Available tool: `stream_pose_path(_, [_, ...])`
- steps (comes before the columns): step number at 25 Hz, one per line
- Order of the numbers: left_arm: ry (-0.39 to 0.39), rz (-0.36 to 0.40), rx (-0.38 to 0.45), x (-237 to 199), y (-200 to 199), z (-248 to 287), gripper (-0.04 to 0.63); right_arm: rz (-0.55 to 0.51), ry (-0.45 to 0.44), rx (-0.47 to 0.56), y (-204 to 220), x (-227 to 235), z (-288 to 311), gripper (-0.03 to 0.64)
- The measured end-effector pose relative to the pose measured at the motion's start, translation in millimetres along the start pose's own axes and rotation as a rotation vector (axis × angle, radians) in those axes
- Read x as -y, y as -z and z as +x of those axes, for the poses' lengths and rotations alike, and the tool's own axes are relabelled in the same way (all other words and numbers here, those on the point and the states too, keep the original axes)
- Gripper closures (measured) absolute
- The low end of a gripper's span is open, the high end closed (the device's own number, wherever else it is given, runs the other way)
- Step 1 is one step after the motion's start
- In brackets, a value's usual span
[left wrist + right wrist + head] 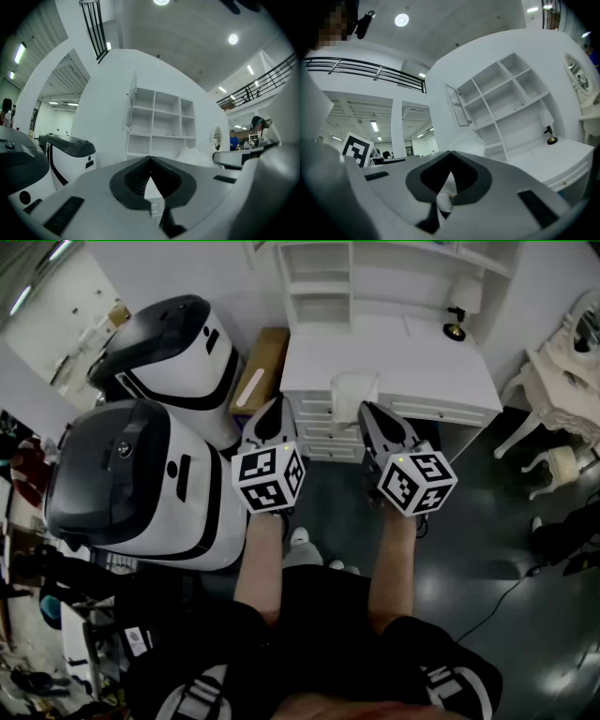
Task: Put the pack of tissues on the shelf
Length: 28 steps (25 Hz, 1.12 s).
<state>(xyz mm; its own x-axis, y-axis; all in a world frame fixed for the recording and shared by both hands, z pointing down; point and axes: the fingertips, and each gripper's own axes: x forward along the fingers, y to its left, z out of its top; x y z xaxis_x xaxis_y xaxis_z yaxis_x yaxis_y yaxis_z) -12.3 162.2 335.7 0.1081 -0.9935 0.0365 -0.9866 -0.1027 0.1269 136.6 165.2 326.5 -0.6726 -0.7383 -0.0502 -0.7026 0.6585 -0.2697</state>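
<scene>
The pack is a soft white bundle in thin film. It sits at the front edge of the desk, dead ahead at twelve o'clock and between my two tools. It lies just off the tip of the right gripper, at about eleven o'clock from it.

In the right gripper view the jaws are closed tight, and crumpled white film shows in the slot behind the tips. The bulk of the pack rises just past them at one o'clock. I read that as a pinch on a fold of the wrapper, though I cannot see whether the pack is lifted clear of the desk.

I expect it to be light and squashy, with slick film. Held by a corner fold it will droop and swing, and the film could slip or tear. A grip across the body of the pack would hold better, with the jaws spanning its short side and pressing into the tissue.

The left gripper is at nine o'clock from the pack and apart from it. Its jaws are together on nothing, and only drawer fronts show through the gap.

The shelf stands at the back of the desk at twelve o'clock, its cubbies open and bare.
</scene>
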Motion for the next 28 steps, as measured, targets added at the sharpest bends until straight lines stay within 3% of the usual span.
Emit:
stream_pose_path(12, [0.066,0.013,0.031,22,-13,21,0.586,-0.006,0.010,0.031,-18,11,7,0.600])
stream_pose_path(21, [0.053,-0.032,-0.004,15,9,45,0.584,-0.002,0.024,-0.001,-2,29,18,0.600])
stream_pose_path(28, [0.084,-0.015,-0.052,11,20,79,0.585,0.047,0.062,-0.018,9,64,48,0.600])
